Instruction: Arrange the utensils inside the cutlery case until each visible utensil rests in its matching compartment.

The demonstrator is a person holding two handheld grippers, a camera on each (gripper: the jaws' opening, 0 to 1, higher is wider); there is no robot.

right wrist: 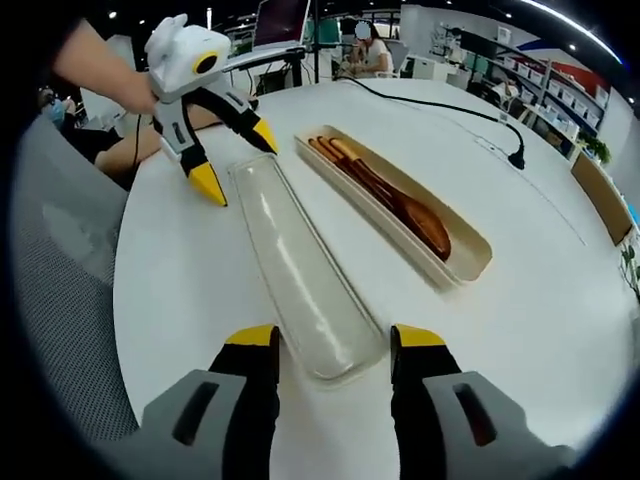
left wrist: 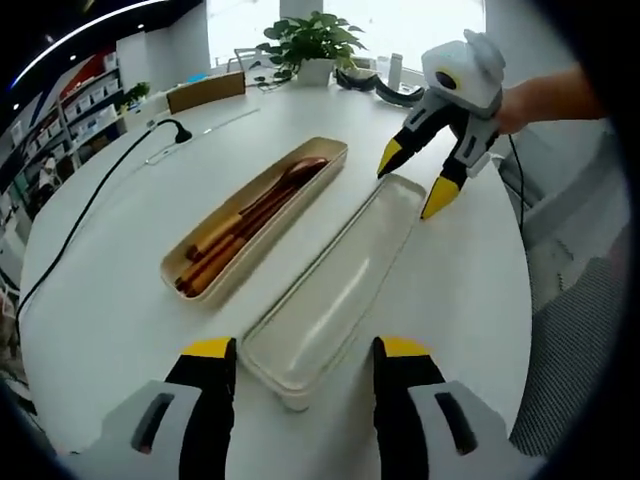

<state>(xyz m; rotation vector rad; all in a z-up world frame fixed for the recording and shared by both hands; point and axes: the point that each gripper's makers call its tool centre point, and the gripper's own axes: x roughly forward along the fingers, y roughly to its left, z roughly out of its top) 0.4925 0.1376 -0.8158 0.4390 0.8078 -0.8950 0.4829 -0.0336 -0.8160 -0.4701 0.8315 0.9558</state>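
A beige cutlery case (left wrist: pixel 325 153) lies open on the round white table (left wrist: pixel 110 290), with wooden utensils (left wrist: pixel 250 225) lying lengthwise in it: a spoon and slimmer sticks. Its translucent lid (left wrist: pixel 335 280) lies beside it, upturned. My left gripper (left wrist: pixel 305 350) is open, its jaws on either side of the lid's near end. My right gripper (left wrist: pixel 415 178) hangs open over the lid's far end. In the right gripper view the lid (right wrist: pixel 295 265) runs from my right gripper (right wrist: pixel 335 340) to the left gripper (right wrist: pixel 236 160), with the case (right wrist: pixel 470 255) and utensils (right wrist: pixel 390 195) to the right.
A potted plant (left wrist: pixel 310 45) stands at the table's far edge and a black cable (left wrist: pixel 100 200) crosses the left side. A grey chair (right wrist: pixel 60 250) stands by the table edge. A person (right wrist: pixel 375 50) sits at a desk beyond.
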